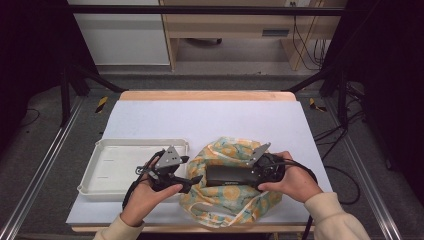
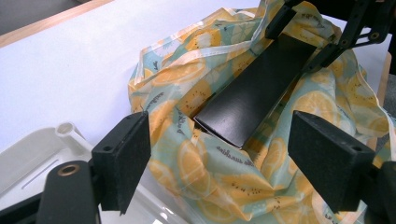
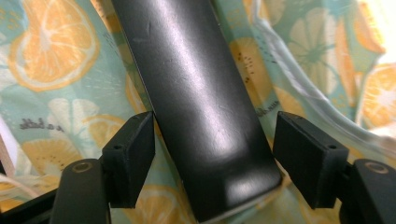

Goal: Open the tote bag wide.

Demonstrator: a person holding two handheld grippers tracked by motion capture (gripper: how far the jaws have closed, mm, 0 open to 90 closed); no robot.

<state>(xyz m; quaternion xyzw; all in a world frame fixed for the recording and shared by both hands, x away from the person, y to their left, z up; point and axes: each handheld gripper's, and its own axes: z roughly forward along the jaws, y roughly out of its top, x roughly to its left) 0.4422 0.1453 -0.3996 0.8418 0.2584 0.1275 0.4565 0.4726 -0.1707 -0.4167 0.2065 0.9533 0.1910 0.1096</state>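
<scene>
We saw the right gripper over the near right part of the table, jaws parted around one end of a black box; in the right gripper view a gap showed between each pad and the box sides, so no grip. The box lay flat on a crumpled lemon-print cloth bag near the table's front edge, its other end pointing toward the left gripper. Left gripper hovered just beside the bag's left side, jaws wide apart with nothing between them. Behind it a white tray sat at the near left corner, touching or almost touching the bag; we couldn't tell.
</scene>
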